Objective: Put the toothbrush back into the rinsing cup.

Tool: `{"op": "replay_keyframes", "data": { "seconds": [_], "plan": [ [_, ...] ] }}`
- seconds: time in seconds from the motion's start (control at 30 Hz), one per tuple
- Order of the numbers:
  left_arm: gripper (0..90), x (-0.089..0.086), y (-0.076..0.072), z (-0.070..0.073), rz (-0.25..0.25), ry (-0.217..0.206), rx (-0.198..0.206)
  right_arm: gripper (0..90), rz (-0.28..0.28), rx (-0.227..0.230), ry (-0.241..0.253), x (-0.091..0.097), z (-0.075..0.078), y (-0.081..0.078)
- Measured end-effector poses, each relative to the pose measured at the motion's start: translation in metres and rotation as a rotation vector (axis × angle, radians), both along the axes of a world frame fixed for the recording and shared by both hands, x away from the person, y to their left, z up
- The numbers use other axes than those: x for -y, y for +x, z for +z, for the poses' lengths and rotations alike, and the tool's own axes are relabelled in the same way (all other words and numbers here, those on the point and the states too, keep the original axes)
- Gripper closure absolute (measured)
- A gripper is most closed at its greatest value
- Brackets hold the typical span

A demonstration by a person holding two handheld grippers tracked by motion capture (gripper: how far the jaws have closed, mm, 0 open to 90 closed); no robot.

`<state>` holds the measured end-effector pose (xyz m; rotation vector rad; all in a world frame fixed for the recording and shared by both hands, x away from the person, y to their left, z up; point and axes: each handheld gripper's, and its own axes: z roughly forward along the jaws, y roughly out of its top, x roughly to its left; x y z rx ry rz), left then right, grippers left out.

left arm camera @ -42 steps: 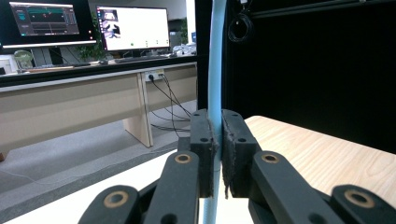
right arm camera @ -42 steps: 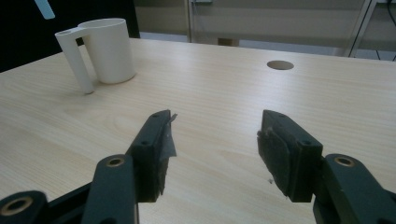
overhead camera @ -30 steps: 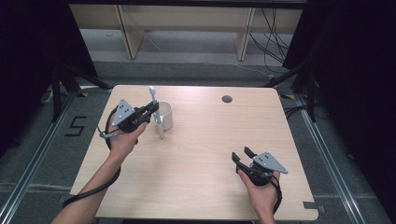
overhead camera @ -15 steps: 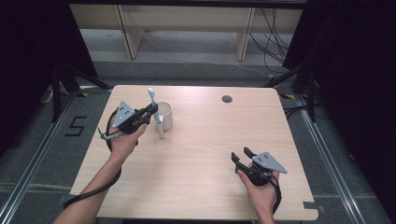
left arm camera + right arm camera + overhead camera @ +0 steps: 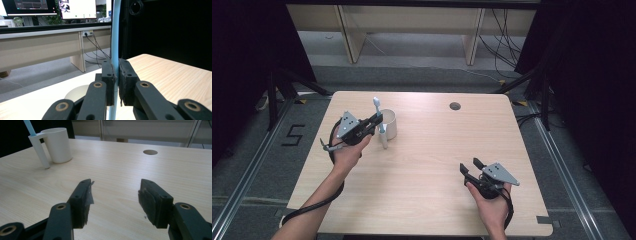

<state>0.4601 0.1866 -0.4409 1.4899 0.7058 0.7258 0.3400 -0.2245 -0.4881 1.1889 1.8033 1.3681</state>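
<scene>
I counted one white cylindrical cup (image 5: 389, 123) with a straight handle on the pale wooden table (image 5: 427, 200), one thin light-blue and white rod-shaped utensil (image 5: 378, 119), one round dark grommet hole (image 5: 455, 106) in the tabletop toward the far edge, and two black two-jaw grippers. In the high view my left gripper (image 5: 376, 119) sat at the left part of the table, just beside the cup on its near-left side, and its jaws were pressed together on the utensil. The left gripper view showed the light-blue shaft (image 5: 115, 35) standing upright between the two pads, rising past the top of that view and running down below them, with the cup's rim visible just beneath. I could not tell whether the utensil's lower end touched the table or the cup. My right gripper (image 5: 471, 166) rested low over the near-right part of the table, well apart from the cup. In the right gripper view its jaws stood wide apart with nothing between them, only bare wood, and they pointed across the table toward the cup.
</scene>
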Motion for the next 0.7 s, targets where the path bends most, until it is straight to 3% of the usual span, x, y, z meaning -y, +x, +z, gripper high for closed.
{"op": "replay_keyframes", "data": {
  "seconds": [0.03, 0.17, 0.37, 0.47, 0.57, 0.6, 0.7],
  "plan": [
    [83.4, 0.000, 0.001, -0.002, -0.001, 0.003, 0.000, 44.4, -0.011, -0.027, 0.027, -0.002, 0.000, -0.002],
    [83.5, 0.000, 0.003, -0.006, 0.001, -0.002, -0.005, 44.3, -0.025, -0.043, 0.027, -0.003, 0.000, -0.003],
    [83.4, 0.000, 0.004, -0.012, 0.000, 0.005, -0.011, 44.2, 0.002, -0.021, 0.002, -0.001, -0.001, 0.000],
    [83.4, 0.001, 0.004, -0.015, 0.001, 0.002, -0.015, 44.2, 0.008, -0.023, 0.015, -0.002, -0.002, 0.000],
    [83.4, 0.001, 0.007, -0.020, -0.004, 0.017, 0.003, 44.1, 0.009, -0.019, 0.002, -0.001, -0.002, 0.000],
    [83.4, 0.003, 0.004, -0.022, 0.002, -0.011, -0.046, 44.1, 0.005, -0.024, 0.012, -0.002, -0.002, 0.000],
    [83.4, 0.003, 0.004, -0.024, 0.003, -0.006, -0.041, 44.1, 0.007, -0.023, 0.013, -0.002, -0.002, 0.000]
  ]
}}
